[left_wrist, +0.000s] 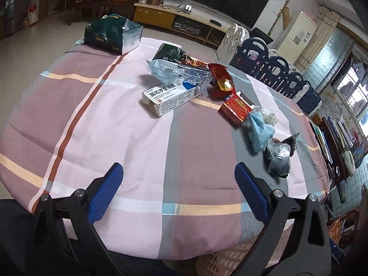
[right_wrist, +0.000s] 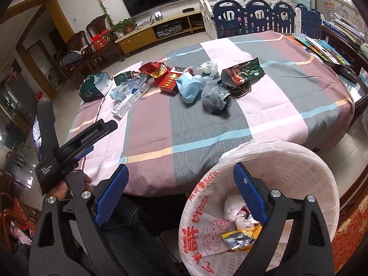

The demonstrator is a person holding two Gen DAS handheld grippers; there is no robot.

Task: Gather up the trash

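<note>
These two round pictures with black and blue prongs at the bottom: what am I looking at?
There is no robot here. A person holds a pair of tongs in each hand, and each pair carries a wide-angle camera looking along its blue pads.

One picture is from the left tongs, the other from the right tongs. Both pairs are open and empty.

On the checked tablecloth lies litter: a white medicine box, a red packet, a crumpled blue cloth and wrappers. The lined white basket already holds some trash.

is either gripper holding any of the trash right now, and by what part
Nothing is held. The left gripper and the right gripper are both open and empty; the right one hangs over the white basket.
</note>
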